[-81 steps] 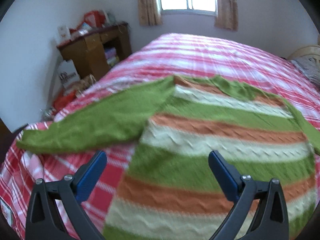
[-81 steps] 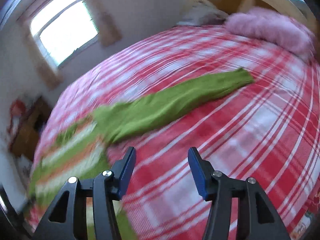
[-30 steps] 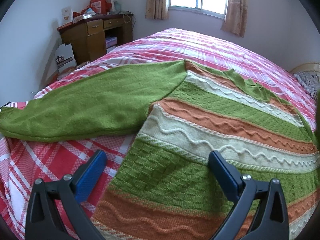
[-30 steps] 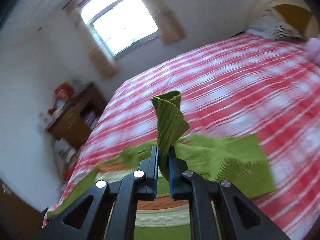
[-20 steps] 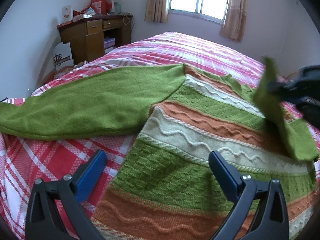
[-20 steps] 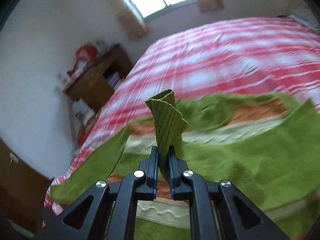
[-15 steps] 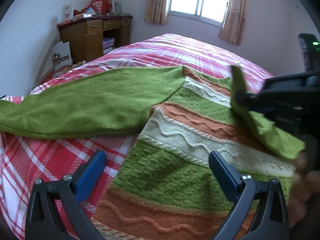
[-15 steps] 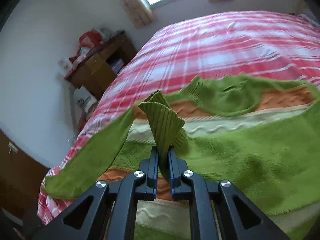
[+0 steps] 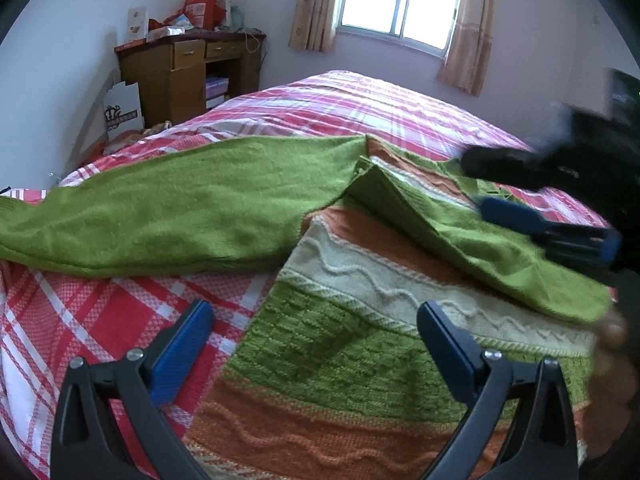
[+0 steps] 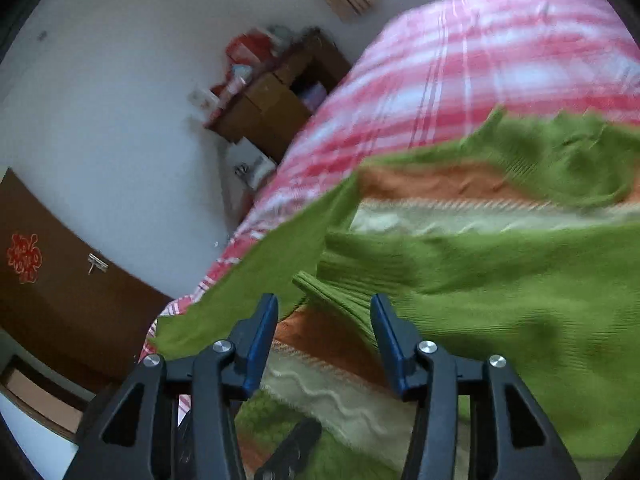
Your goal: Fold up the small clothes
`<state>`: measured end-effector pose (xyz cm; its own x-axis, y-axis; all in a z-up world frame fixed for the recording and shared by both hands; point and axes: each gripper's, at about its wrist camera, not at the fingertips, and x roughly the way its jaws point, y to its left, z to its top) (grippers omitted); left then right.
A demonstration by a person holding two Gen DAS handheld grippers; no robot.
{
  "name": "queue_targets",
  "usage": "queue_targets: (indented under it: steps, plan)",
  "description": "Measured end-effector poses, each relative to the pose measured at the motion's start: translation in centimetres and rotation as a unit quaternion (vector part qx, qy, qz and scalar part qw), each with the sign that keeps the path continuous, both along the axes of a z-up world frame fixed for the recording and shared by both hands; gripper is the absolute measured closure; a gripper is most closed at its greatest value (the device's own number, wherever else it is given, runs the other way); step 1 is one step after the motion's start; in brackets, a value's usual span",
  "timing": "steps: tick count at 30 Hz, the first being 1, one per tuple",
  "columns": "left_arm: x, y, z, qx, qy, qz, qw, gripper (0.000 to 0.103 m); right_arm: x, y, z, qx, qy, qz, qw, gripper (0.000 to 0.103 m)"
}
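A striped green, orange and cream knit sweater point(image 9: 360, 340) lies flat on the red plaid bed point(image 9: 80, 320). Its left green sleeve point(image 9: 160, 216) stretches out to the left. Its right green sleeve point(image 9: 460, 236) is folded across the chest, cuff point(image 10: 340, 296) near the left shoulder. My left gripper point(image 9: 316, 340) is open and empty, low over the sweater's hem. My right gripper point(image 10: 324, 336) is open just above the released cuff; it also shows in the left wrist view point(image 9: 520, 200) at the right.
A wooden desk point(image 9: 180, 76) with clutter and a white paper bag point(image 9: 124, 110) stand beyond the bed's left side. A curtained window point(image 9: 400, 0) is on the far wall. A brown door point(image 10: 48, 288) is at the left in the right wrist view.
My right gripper carried the right sleeve's cuff across the sweater toward the left shoulder, then opened and let it go. The left gripper stayed open and barely moved.
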<state>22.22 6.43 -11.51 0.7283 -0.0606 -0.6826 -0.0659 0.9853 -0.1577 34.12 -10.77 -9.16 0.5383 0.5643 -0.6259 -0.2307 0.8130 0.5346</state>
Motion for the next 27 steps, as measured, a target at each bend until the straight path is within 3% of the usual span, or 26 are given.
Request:
queue_targets:
  steps: [3,4,6,9,13,20,23,27]
  plan:
    - [0.0,0.0,0.0,0.0,0.0,0.0,1.0,0.0,-3.1,-4.0,1.3,-0.087,-0.027,-0.073,0.993,0.058]
    - [0.0,0.0,0.0,0.0,0.0,0.0,1.0,0.0,-3.7,-5.1,1.3,-0.109,-0.031,-0.092,0.989,0.065]
    - [0.0,0.0,0.0,-0.001,-0.001,0.0,1.0,0.0,-5.4,-8.3,1.2,-0.16,-0.029,-0.144,0.976,0.067]
    - [0.0,0.0,0.0,0.001,0.0,0.0,1.0,0.0,-6.8,-12.1,0.7,-0.205,-0.017,-0.174,0.963,0.067]
    - [0.1,-0.3,0.0,0.011,0.005,0.001,0.9999,0.0,-8.1,-16.1,-0.8,-0.207,0.01,-0.193,0.959,0.067]
    - [0.3,-0.7,-0.1,0.03,0.012,0.003,0.9995,0.0,-9.7,-19.8,-1.6,-0.165,0.016,-0.223,0.961,0.09]
    - [0.3,-0.8,-0.2,0.036,0.014,0.004,0.9993,0.0,-10.1,-20.5,-1.1,-0.139,0.031,-0.242,0.96,0.091]
    - [0.3,-0.9,-0.2,0.039,0.014,0.005,0.9991,0.0,-9.2,-19.5,1.9,-0.187,-0.022,-0.258,0.948,0.091]
